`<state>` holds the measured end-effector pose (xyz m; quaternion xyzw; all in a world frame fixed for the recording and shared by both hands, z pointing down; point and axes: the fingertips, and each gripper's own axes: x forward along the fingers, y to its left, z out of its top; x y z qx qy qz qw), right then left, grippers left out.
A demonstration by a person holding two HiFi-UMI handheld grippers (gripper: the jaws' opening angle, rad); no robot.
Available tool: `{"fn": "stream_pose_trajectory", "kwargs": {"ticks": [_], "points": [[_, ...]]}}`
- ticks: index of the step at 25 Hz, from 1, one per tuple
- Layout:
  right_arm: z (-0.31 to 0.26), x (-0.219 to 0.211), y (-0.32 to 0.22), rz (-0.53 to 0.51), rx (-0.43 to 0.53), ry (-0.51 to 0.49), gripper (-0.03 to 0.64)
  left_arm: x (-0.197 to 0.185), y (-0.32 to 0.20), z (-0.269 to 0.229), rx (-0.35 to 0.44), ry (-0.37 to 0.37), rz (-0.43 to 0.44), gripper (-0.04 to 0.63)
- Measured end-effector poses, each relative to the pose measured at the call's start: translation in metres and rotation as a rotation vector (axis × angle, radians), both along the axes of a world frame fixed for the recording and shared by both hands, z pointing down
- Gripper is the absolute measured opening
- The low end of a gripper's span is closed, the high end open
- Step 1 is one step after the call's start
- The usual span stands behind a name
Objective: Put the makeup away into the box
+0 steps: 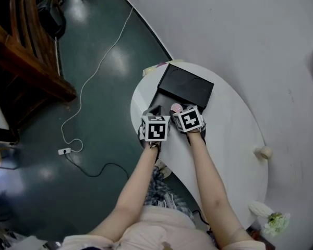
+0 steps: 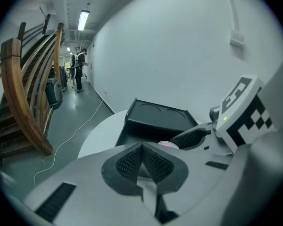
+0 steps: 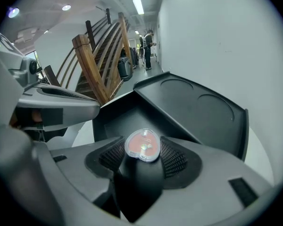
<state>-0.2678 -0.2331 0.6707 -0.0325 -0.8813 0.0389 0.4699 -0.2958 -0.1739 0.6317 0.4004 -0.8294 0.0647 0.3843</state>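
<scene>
1. Makeup (image 3: 143,145), a heart-shaped pink compact under a clear cover, was seen pinched between the ribbed pads of the right gripper (image 3: 143,152), standing up above the jaw tips.
2. The box (image 3: 125,117), black and open, was placed just beyond those jaws on the white table (image 1: 235,134). Its lid (image 3: 193,105), marked with two round recesses, was tilted back on the far side.
3. Inside the box only a dark hollow was shown. Its near floor was hidden behind the jaws and the makeup, so any contents could not be made out.
4. The left gripper (image 2: 142,161) was held with its jaws pressed together and nothing between them, the box lying ahead of their tips.
5. From the head view the makeup was visible only as a small pink patch ahead of the right gripper's marker cube (image 1: 189,120). Print on the compact was too small to be read.
</scene>
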Motion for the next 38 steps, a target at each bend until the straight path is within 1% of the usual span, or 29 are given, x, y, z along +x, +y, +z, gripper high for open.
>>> {"fn": "stream_pose_trajectory", "kwargs": {"ticks": [1,2,5,7,14,17,22,23,27,30,33,35,38], "points": [[0.000,-0.001,0.001,0.008,-0.006,-0.003,0.257,-0.001,0.002,0.000,-0.001,0.001,-0.002,0.025],[-0.002,-0.002,0.002,0.017,-0.015,-0.008,0.286,-0.003,0.004,0.000,-0.002,0.001,-0.005,0.025],[-0.007,-0.003,0.002,0.046,-0.039,-0.028,0.346,-0.006,0.006,-0.001,0.001,0.001,-0.007,0.026],[-0.011,-0.002,0.001,0.061,-0.054,-0.042,0.368,-0.007,0.007,-0.002,0.002,0.001,-0.007,0.026],[-0.016,0.003,0.002,0.102,-0.086,-0.070,0.371,-0.011,0.008,-0.003,-0.003,-0.002,0.006,0.025],[-0.022,0.007,0.001,0.130,-0.094,-0.101,0.367,-0.011,0.009,-0.005,-0.002,-0.007,0.010,0.025],[-0.055,0.017,-0.015,0.214,-0.112,-0.221,0.307,-0.011,0.008,-0.017,0.011,-0.025,0.032,0.026],[-0.064,0.020,-0.020,0.229,-0.106,-0.249,0.281,-0.010,0.006,-0.021,0.017,-0.033,0.042,0.025],[-0.108,0.038,-0.041,0.289,-0.051,-0.380,0.209,-0.007,0.001,-0.047,0.063,-0.092,0.099,0.026],[-0.146,0.058,-0.056,0.338,-0.005,-0.495,0.142,-0.003,-0.002,-0.079,0.129,-0.155,0.143,0.025],[-0.186,0.081,-0.072,0.380,0.062,-0.628,0.077,0.003,-0.009,-0.116,0.228,-0.224,0.202,0.026],[-0.209,0.101,-0.082,0.422,0.094,-0.706,0.051,0.009,-0.011,-0.139,0.291,-0.271,0.234,0.026],[-0.235,0.135,-0.095,0.495,0.137,-0.775,0.029,0.017,-0.011,-0.173,0.363,-0.349,0.268,0.025]]}}
